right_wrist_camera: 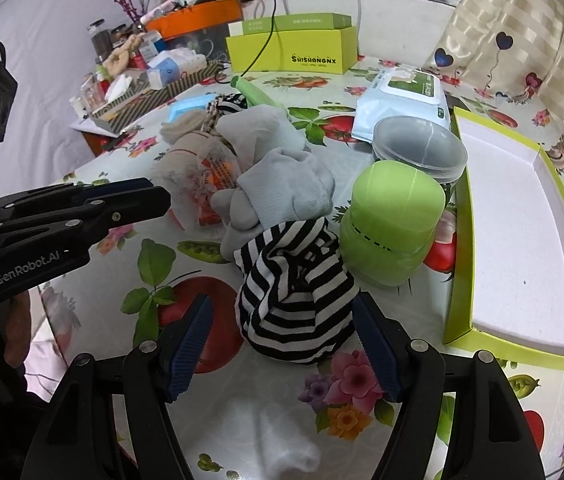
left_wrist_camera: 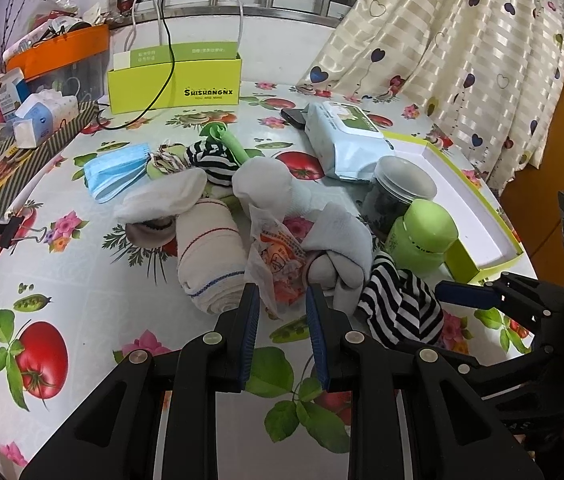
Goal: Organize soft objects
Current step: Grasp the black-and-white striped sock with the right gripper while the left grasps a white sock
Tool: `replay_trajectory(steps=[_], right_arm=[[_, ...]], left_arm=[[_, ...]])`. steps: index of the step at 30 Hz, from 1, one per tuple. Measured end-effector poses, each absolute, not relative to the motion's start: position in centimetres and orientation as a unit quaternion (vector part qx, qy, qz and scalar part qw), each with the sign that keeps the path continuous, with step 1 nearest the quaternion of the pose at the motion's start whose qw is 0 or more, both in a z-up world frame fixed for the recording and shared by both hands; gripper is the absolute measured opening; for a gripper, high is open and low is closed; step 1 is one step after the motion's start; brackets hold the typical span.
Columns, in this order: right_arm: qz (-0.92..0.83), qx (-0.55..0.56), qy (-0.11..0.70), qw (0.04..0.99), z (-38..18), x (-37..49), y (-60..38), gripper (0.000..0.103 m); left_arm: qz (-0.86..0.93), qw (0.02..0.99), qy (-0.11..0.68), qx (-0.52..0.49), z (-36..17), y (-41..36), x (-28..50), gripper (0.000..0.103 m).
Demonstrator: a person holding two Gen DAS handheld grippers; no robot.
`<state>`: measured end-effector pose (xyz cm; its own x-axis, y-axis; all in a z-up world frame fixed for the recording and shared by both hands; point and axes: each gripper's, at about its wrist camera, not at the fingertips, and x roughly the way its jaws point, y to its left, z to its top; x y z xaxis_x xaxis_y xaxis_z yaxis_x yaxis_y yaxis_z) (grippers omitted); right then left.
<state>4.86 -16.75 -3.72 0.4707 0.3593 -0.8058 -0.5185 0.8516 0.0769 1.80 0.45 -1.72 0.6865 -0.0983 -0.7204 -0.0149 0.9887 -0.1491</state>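
A heap of soft things lies mid-table: a rolled beige towel [left_wrist_camera: 207, 258], grey socks [left_wrist_camera: 342, 248], a crinkled snack wrapper [left_wrist_camera: 277, 260], a blue face mask [left_wrist_camera: 115, 170] and a black-and-white striped sock [right_wrist_camera: 298, 300]. My left gripper [left_wrist_camera: 282, 300] is open, its tips at the wrapper between the towel and a grey sock. My right gripper [right_wrist_camera: 282, 328] is open, its jaws either side of the near end of the striped sock. The striped sock also shows in the left wrist view [left_wrist_camera: 398, 300]. An open lime-green box lid [right_wrist_camera: 522, 240] with a white inside lies to the right.
A green plastic jar [right_wrist_camera: 390, 224] and a clear lidded tub [right_wrist_camera: 422, 152] stand beside the lid. A wet-wipes pack [left_wrist_camera: 342, 140], a lime shoebox [left_wrist_camera: 173, 80] with cables, and cluttered boxes [left_wrist_camera: 29, 120] at the left sit further back. A curtain [left_wrist_camera: 482, 60] hangs at the right.
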Motion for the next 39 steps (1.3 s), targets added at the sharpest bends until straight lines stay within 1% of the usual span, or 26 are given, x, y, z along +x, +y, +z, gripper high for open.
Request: replay_trajectory(steps=[17, 19, 20, 21, 22, 23, 24, 27, 34, 37, 39], right_arm=[[0.246, -0.084, 0.457, 0.851, -4.8, 6.0, -16.9, 0.072], [0.245, -0.088, 0.458, 0.850, -5.1, 6.1, -16.8, 0.068], [0.244, -0.089, 0.459, 0.849, -5.2, 6.1, -16.8, 0.060], [0.241, -0.095, 0.455, 0.852, -5.2, 6.1, -16.7, 0.048], [0.240, -0.096, 0.454, 0.852, -5.2, 6.1, -16.7, 0.041], [0.242, -0.094, 0.454, 0.852, -5.1, 6.1, -16.8, 0.028], [0.245, -0.092, 0.454, 0.852, -5.1, 6.2, -16.9, 0.024], [0.247, -0.091, 0.453, 0.852, -5.0, 5.9, -17.2, 0.020], [0.252, -0.082, 0.443, 0.857, -3.9, 4.9, -18.3, 0.020], [0.254, -0.076, 0.439, 0.858, -3.4, 4.5, -18.8, 0.020], [0.253, -0.072, 0.438, 0.860, -3.2, 4.3, -19.2, 0.020]], left_arm=[[-0.044, 0.916, 0.390, -0.080, -1.5, 0.2, 2.4, 0.025], [-0.052, 0.917, 0.386, -0.080, -1.3, 0.0, 2.6, 0.025], [-0.056, 0.918, 0.385, -0.079, -1.3, -0.2, 2.7, 0.025], [-0.059, 0.918, 0.385, -0.079, -1.2, -0.3, 2.7, 0.025], [-0.063, 0.918, 0.384, -0.078, -1.1, -0.5, 2.9, 0.025], [-0.068, 0.918, 0.384, -0.078, -1.1, -0.6, 3.0, 0.025], [-0.072, 0.917, 0.384, -0.077, -1.1, -0.8, 3.2, 0.025], [-0.084, 0.916, 0.385, -0.074, -1.1, -1.3, 3.6, 0.025], [-0.104, 0.913, 0.389, -0.060, -1.5, -2.3, 5.1, 0.026], [-0.110, 0.913, 0.389, -0.057, -1.6, -2.6, 5.8, 0.043], [-0.110, 0.913, 0.389, -0.054, -1.6, -2.7, 6.1, 0.044]])
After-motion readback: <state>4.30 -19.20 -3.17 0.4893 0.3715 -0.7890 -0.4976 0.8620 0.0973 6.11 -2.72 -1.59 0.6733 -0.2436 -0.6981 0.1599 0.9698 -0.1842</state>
